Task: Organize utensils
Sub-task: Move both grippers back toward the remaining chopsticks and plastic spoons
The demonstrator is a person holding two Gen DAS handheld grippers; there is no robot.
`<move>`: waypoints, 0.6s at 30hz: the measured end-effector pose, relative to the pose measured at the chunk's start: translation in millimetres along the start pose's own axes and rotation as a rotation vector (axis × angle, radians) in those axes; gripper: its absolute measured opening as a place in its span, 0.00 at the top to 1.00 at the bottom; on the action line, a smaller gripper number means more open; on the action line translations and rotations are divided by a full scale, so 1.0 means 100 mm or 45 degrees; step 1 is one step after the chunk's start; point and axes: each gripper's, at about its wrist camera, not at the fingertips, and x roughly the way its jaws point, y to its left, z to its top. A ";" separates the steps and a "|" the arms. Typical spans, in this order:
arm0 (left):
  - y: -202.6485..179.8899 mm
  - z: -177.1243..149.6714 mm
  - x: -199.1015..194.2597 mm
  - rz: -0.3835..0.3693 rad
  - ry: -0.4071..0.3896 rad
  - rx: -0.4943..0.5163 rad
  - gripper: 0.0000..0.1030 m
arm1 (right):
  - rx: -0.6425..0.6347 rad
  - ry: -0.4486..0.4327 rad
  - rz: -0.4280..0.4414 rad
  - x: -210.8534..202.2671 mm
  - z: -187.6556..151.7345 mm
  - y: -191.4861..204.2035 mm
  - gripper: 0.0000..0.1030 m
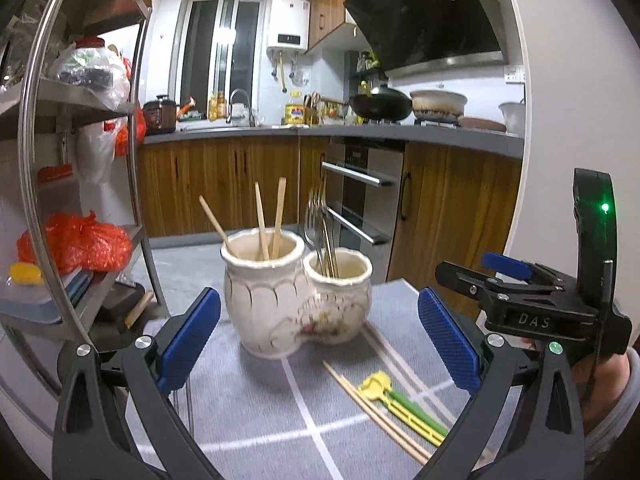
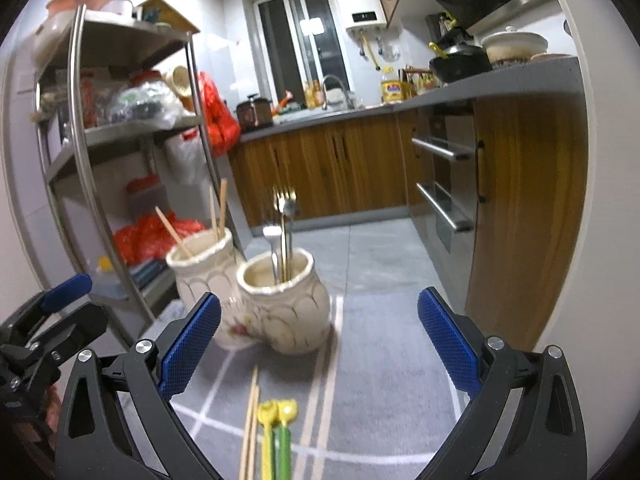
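Observation:
A white ceramic double-pot holder (image 1: pixel 280 304) stands on a grey mat (image 1: pixel 248 412). Its taller pot holds three wooden chopsticks (image 1: pixel 262 228); its shorter pot (image 1: pixel 340 300) holds metal forks and spoons (image 1: pixel 322 232). On the mat lie loose wooden chopsticks (image 1: pixel 372 408) and yellow and green plastic utensils (image 1: pixel 404 408). My left gripper (image 1: pixel 320 340) is open and empty, short of the holder. My right gripper (image 2: pixel 320 344) is open and empty, behind the holder (image 2: pixel 280 304), above the loose chopsticks (image 2: pixel 250 428) and plastic utensils (image 2: pixel 278 432). The right gripper also shows in the left wrist view (image 1: pixel 520 280).
A metal shelf rack (image 1: pixel 84 168) with red bags and boxes stands close on the left. Wooden kitchen cabinets (image 1: pixel 224 184) and an oven (image 1: pixel 360 184) lie beyond the mat's far edge. A white wall edge (image 1: pixel 560 120) is on the right.

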 end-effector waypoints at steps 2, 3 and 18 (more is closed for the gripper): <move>-0.03 -0.06 0.00 0.006 0.027 0.014 0.05 | -0.016 0.033 -0.019 0.02 -0.05 -0.02 0.05; -0.04 -0.09 0.01 0.010 0.044 0.023 0.05 | -0.024 0.048 -0.029 0.04 -0.08 -0.02 0.05; -0.18 -0.72 0.43 0.043 0.453 0.004 0.06 | -0.034 0.187 -0.050 0.15 -0.22 -0.19 0.05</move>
